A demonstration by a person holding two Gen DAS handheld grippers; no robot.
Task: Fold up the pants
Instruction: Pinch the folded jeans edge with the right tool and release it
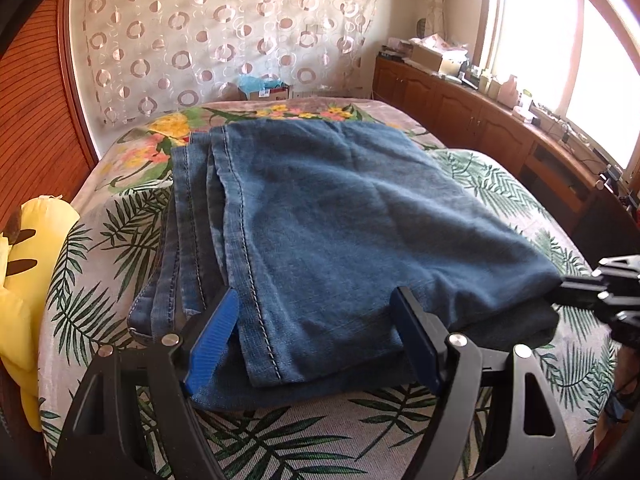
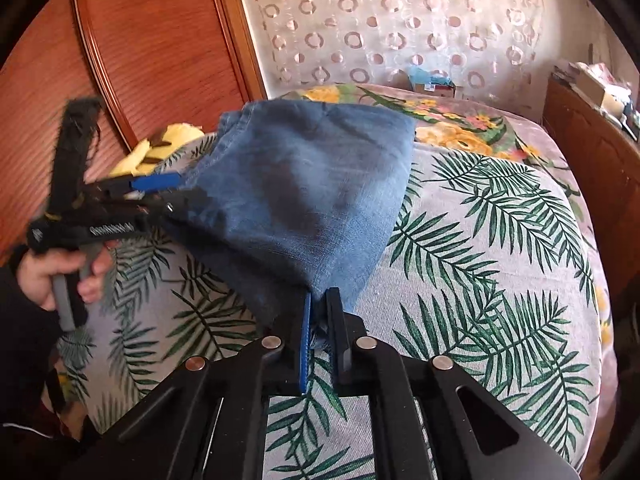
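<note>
Folded blue denim pants (image 1: 320, 216) lie on bed w/ palm-leaf cover (image 1: 500, 192). Left gripper (image 1: 316, 320) spread wide, straddling near hem, not pinching. Right gripper (image 2: 322, 300) clamped tight on pants' near corner, fabric between pads.

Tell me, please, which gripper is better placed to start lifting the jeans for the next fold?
Right: the right gripper is already shut on the jeans' near corner, while the left gripper stands open around their edge.
</note>
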